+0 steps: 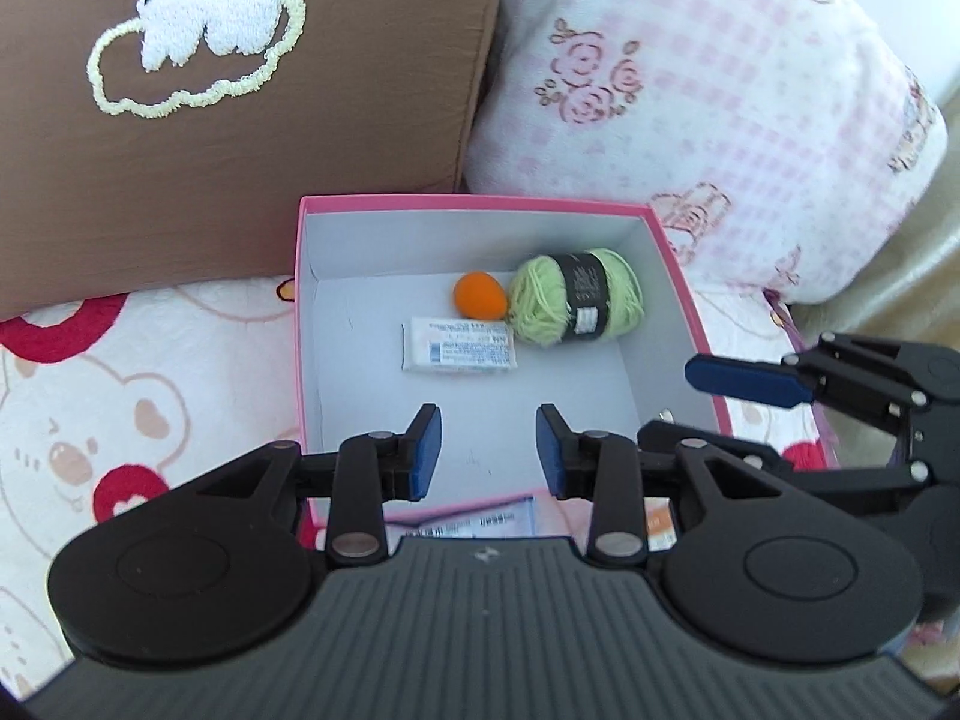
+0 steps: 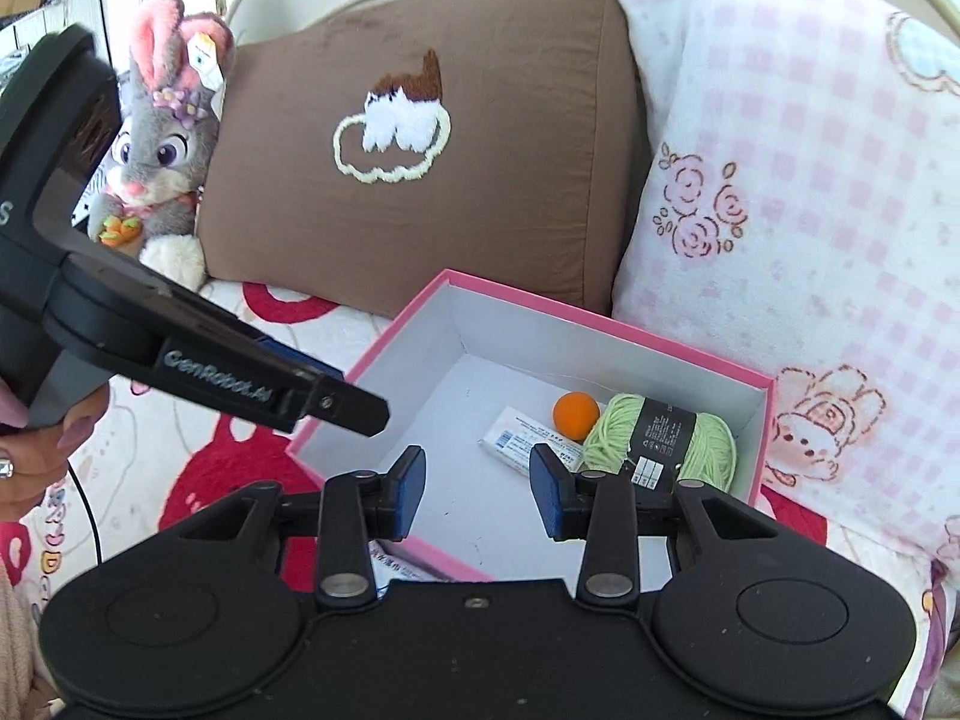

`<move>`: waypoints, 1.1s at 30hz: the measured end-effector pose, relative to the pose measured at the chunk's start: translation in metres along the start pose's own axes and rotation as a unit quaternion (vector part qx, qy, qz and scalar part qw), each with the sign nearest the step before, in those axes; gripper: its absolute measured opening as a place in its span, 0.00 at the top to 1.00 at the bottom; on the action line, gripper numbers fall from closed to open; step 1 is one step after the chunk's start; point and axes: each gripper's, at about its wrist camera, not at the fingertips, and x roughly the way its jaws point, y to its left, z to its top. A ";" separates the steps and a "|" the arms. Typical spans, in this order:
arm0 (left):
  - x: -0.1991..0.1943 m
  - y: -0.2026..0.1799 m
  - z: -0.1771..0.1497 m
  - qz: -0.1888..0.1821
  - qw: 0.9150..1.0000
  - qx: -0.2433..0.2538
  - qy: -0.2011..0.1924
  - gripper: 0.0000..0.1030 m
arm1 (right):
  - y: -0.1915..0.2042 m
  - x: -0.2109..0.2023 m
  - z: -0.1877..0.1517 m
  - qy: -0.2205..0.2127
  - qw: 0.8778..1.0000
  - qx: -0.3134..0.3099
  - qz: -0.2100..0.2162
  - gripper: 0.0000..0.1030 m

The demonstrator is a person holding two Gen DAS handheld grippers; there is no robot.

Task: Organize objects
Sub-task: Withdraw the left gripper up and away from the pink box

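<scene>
Two pillows at back, on bed cover (image 1: pixel 72 396): brown pillow (image 1: pixel 252 120) w/ stitched cloud motif, pink check pillow (image 1: pixel 690 90) to its right, sides touching. Plush rabbit (image 2: pixel 162 156) propped left of brown pillow, right wrist view only.

Pink box (image 1: pixel 678 276), lid off, white inside, on cover in front of both pillows. Contents grouped toward far right of floor:
- Green yarn ball (image 1: pixel 576 300) w/ black band, by right wall.
- White packet (image 1: pixel 459 348), flat, printed label up, left of and just nearer than yarn.
- Orange ball (image 1: pixel 479 295), touching yarn, just behind packet.

Printed papers (image 1: pixel 480 522) outside near wall of box, mostly hidden by gripper body.

Left gripper (image 1: pixel 489 450): above near part of box, angled down; jaws apart by small gap, nothing between pads, empty.

Right gripper (image 2: pixel 478 489): above near edge of box, angled down; jaws apart by similar gap, empty. Seen also at right edge of left wrist view.

Hand (image 2: pixel 36 450) on left gripper handle, partly visible.
</scene>
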 end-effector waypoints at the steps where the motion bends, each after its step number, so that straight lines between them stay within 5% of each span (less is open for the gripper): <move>1: -0.006 -0.002 -0.003 0.001 1.000 0.003 -0.001 0.65 | 0.001 -0.003 -0.002 -0.002 1.000 0.001 0.000 0.57; 17: -0.064 -0.031 -0.041 0.024 0.998 0.053 -0.004 0.55 | 0.016 -0.048 -0.026 -0.036 0.999 0.007 0.009 0.51; 27: -0.092 -0.047 -0.062 0.022 0.997 0.072 -0.009 0.43 | 0.029 -0.072 -0.041 -0.039 0.999 0.000 0.000 0.38; 33: -0.098 -0.054 -0.074 0.010 0.997 0.073 -0.002 0.40 | 0.033 -0.088 -0.056 -0.044 0.999 0.004 -0.008 0.20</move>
